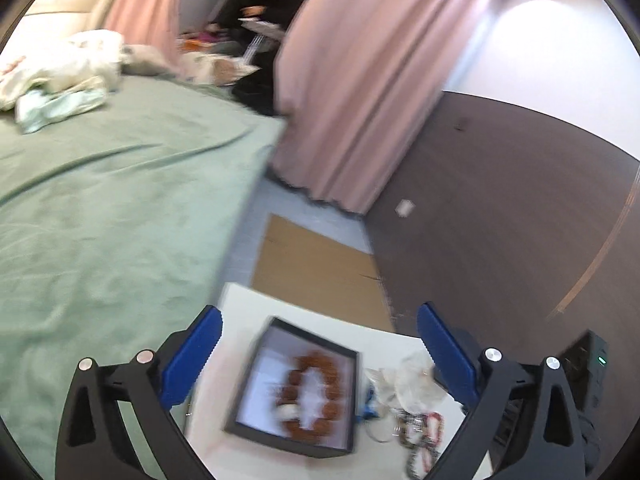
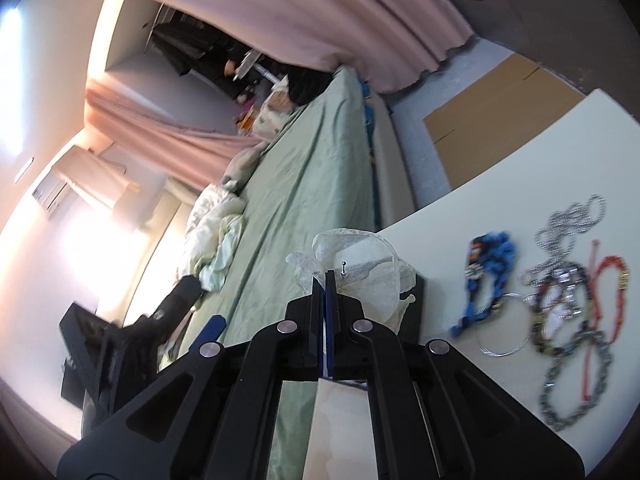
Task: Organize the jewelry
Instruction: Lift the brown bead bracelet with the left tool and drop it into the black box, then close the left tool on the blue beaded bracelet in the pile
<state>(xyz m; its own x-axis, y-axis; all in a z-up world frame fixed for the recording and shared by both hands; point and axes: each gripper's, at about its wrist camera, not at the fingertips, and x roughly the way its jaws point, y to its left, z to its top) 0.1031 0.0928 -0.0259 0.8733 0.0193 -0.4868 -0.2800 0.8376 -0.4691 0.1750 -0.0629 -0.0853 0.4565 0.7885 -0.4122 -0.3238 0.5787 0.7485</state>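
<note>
Flimsy bag point(image 2: 360, 268) pinched in right gripper point(image 2: 329, 280) could slip or snag the jewelry pile point(image 2: 560, 300) at 3 o'clock; left gripper point(image 1: 320, 356) spread, idle over tray point(image 1: 298, 392).

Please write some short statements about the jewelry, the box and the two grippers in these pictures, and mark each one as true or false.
1. The left gripper has its jaws wide open. True.
2. A brown bead bracelet lies inside the black box. True.
3. The right gripper is open and holds nothing. False: its jaws are shut on a white pouch.
4. The blue chain lies inside the black box. False: it lies on the white table, beside the other loose pieces.
5. The red bracelet is held by the left gripper. False: it lies on the table.
</note>
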